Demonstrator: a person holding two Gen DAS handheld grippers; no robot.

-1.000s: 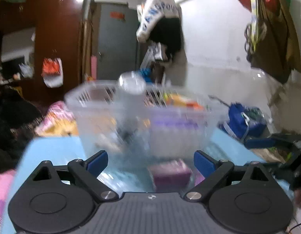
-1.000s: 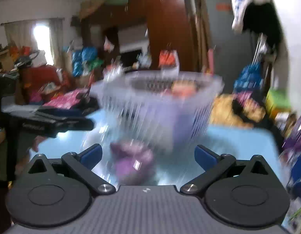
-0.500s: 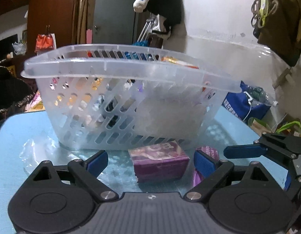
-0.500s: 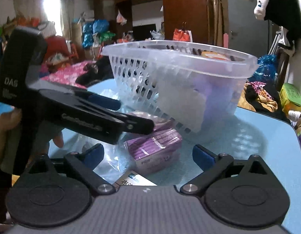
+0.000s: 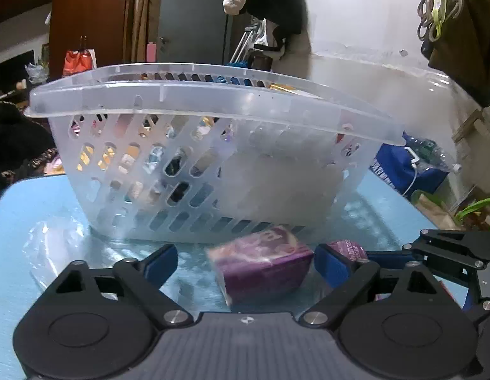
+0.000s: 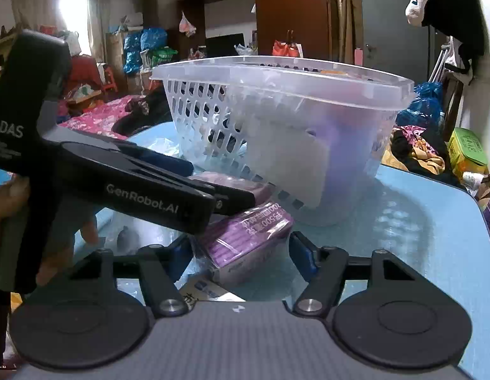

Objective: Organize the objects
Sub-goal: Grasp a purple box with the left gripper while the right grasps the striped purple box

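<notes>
- Two purple wrapped packs lie on the light-blue table (image 5: 29,196), just in front of a translucent slotted plastic basket (image 5: 188,101).
- Left wrist view: one purple pack (image 5: 261,262) lies between the left gripper (image 5: 245,262) fingers, nearer the right-hand blue pad; its wrapper reads blurred.
- Left gripper jaws stand wide and are closing slightly. I see clear table between the left-hand pad and the pack; whether the right-hand pad touches is hard to tell. No grip seen.
- Right wrist view: second purple pack (image 6: 248,237), with white print on top, sits between the right gripper (image 6: 241,253) fingers.
- Right gripper jaws are closing. Both blue pads sit just beside the pack's ends; contact cannot be told for certain.
- Same view: the left gripper (image 6: 213,186) reaches in from the left edge, fingers over the other purple pack (image 6: 235,183), which lies close against the basket's base.
- A hand (image 6: 10,196) wraps the left gripper's handle at the left edge.
- Left wrist view: the right gripper's fingers (image 5: 435,250) enter at lower right, beside the end of the second pack (image 5: 349,250).
- The basket stands upright on the table and holds assorted items, dimly visible through its slots.
- Crumpled clear plastic film (image 5: 51,247) lies on the table left of the basket.
- A printed card or box corner (image 6: 210,291) shows just under the right gripper's body.
</notes>
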